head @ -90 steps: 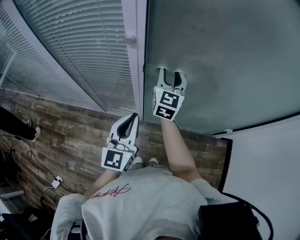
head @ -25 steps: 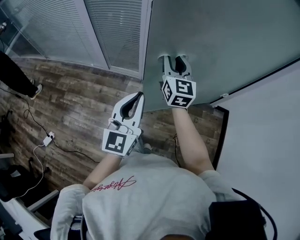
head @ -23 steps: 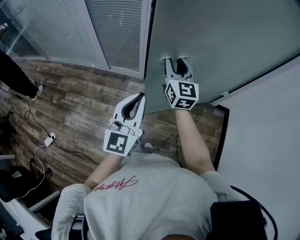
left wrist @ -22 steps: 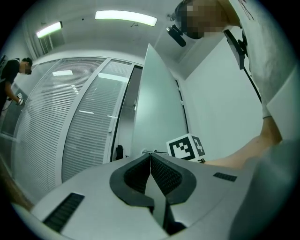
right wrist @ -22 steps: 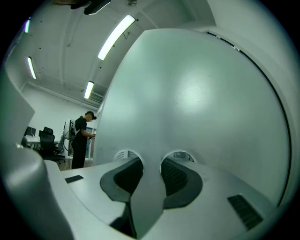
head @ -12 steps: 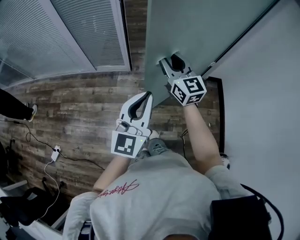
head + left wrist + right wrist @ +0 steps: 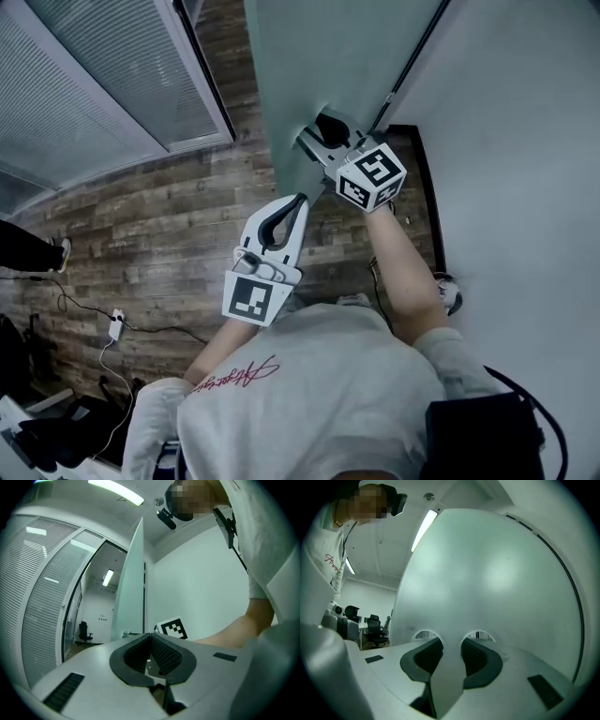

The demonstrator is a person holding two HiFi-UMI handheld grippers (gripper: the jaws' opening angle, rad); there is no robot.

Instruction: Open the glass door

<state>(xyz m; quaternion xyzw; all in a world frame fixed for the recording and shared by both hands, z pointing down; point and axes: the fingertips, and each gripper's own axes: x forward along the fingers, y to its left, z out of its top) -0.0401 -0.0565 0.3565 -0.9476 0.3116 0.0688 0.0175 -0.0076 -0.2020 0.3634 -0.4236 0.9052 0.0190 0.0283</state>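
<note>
One outstretched right tool point(image 7: 317, 132) against door point(image 7: 323, 47)

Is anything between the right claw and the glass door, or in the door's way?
Nothing between them: the right gripper meets the door directly, jaws open. Toward the wall, only a small round thing on the floor shows; whether the door would reach it I cannot tell.

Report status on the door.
Left gripper shut, empty. Right gripper open, tips against glass door. It stands ajar. No obstruction seen.
</note>
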